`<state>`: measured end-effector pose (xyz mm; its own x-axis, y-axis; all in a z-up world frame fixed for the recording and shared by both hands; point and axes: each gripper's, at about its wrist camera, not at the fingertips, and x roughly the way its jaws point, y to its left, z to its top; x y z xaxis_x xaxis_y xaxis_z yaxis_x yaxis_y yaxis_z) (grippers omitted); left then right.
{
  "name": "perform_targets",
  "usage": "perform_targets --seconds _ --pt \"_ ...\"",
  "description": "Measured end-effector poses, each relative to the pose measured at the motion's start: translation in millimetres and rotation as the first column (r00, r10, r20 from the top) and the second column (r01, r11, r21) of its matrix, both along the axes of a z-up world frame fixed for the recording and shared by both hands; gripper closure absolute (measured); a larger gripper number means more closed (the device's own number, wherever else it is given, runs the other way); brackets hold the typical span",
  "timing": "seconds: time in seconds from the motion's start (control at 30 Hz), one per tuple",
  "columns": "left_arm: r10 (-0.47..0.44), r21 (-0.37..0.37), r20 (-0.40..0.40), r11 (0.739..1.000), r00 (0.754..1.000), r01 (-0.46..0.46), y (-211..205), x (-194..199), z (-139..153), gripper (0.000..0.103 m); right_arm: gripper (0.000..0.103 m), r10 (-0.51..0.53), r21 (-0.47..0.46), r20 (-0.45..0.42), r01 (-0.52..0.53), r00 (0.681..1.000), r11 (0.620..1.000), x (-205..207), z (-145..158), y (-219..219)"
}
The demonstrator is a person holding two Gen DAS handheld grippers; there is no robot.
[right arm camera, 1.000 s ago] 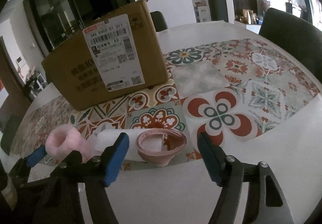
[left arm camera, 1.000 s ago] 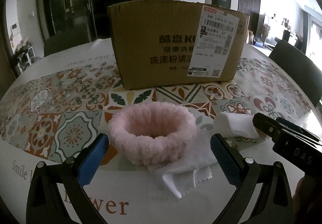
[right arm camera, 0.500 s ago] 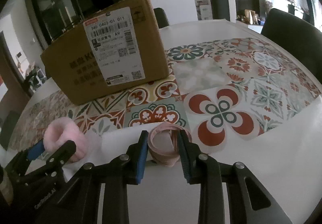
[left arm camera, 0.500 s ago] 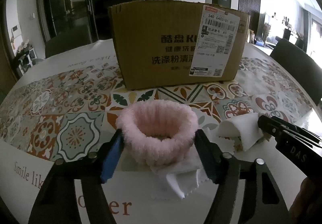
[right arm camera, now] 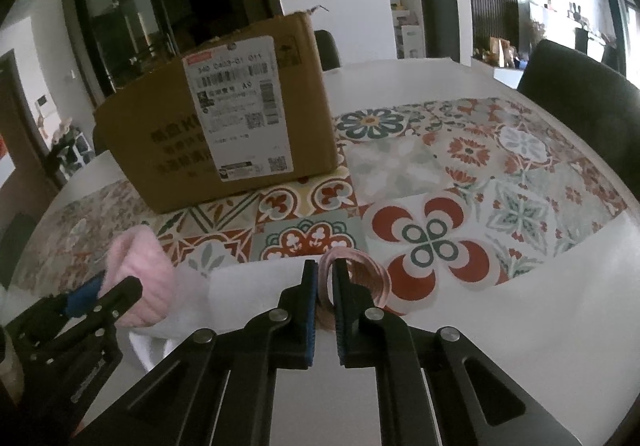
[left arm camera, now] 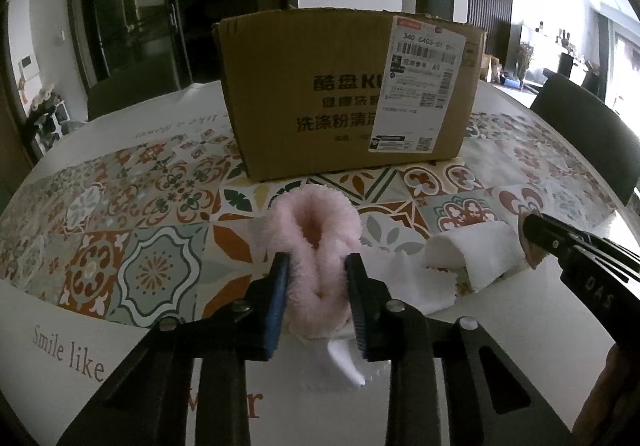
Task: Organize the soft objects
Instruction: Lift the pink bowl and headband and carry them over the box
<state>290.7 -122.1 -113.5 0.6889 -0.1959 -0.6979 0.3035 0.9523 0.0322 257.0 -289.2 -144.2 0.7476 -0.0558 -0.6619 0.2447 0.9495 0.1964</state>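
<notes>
My left gripper point(left arm camera: 316, 266) is shut on a fluffy pink headband point(left arm camera: 318, 230), squeezing it flat on the table. It also shows at the left of the right wrist view point(right arm camera: 138, 278). My right gripper point(right arm camera: 325, 278) is shut on a thin pink ribbed band point(right arm camera: 360, 274), pinching its near side. A white cloth point(left arm camera: 460, 258) lies crumpled between the two soft items, partly under the headband; it also shows in the right wrist view point(right arm camera: 240, 282). The right gripper shows at the right edge of the left wrist view point(left arm camera: 532, 234).
A cardboard box point(left arm camera: 344, 93) with a white shipping label stands upright behind the items on the patterned tablecloth point(left arm camera: 120, 205). Dark chairs point(right arm camera: 580, 85) stand around the table. The table's white front edge point(right arm camera: 520, 346) is close to me.
Both grippers have closed from wide open: the left now squeezes the fluffy headband flat, the right now pinches the thin pink band. The white cloth has bunched up.
</notes>
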Motion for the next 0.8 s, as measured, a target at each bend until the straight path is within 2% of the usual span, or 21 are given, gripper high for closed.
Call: perform_targets --seconds 0.27,0.8 --pt "-0.003 -0.019 0.028 1.000 1.000 0.003 2.9 -8.9 14.9 0.076 0.094 0.015 -0.009 0.037 -0.015 0.999 1.000 -6.7 16.5 4.4" --pt "-0.005 -0.063 0.108 0.998 0.994 0.012 13.4 -34.2 62.7 0.077 0.094 0.043 -0.023 0.123 -0.040 0.991 0.999 -25.6 55.6 15.0"
